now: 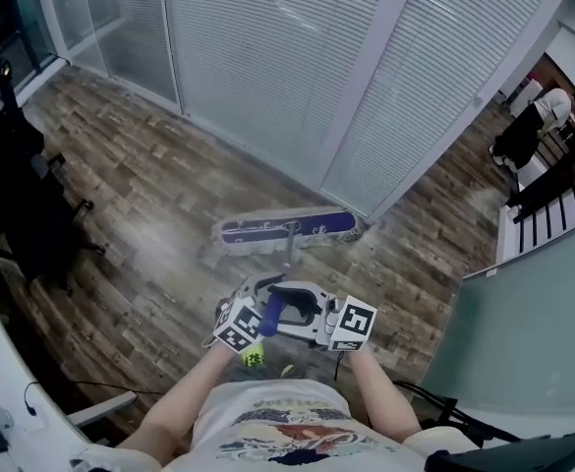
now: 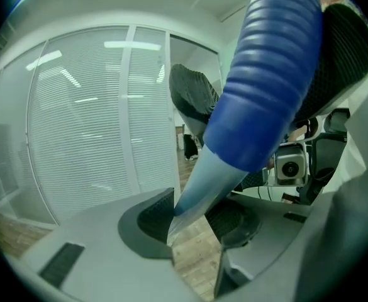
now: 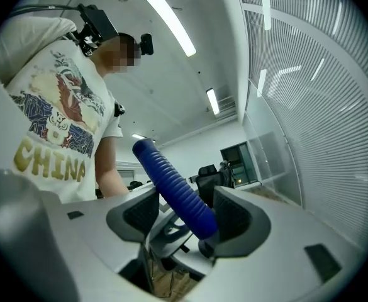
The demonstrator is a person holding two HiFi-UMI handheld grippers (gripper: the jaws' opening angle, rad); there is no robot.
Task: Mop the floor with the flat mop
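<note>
The flat mop's blue head (image 1: 287, 229) with its white fringe lies on the wooden floor next to the glass wall. Its silver pole (image 1: 289, 254) runs back to a blue ribbed handle (image 1: 270, 313) in front of my body. My left gripper (image 1: 253, 303) is shut on the mop handle; in the left gripper view the pole (image 2: 196, 187) passes between the dark pads (image 2: 152, 219). My right gripper (image 1: 309, 313) is shut on the blue handle (image 3: 177, 197) as well, which leans against its right pad (image 3: 234, 216).
A glass wall with blinds (image 1: 287, 67) closes the far side. Black office chairs (image 1: 22, 214) stand at the left. A white slatted rack (image 1: 543, 214) and a teal partition (image 1: 533, 332) are at the right. A cable (image 1: 120, 389) lies on the floor near my feet.
</note>
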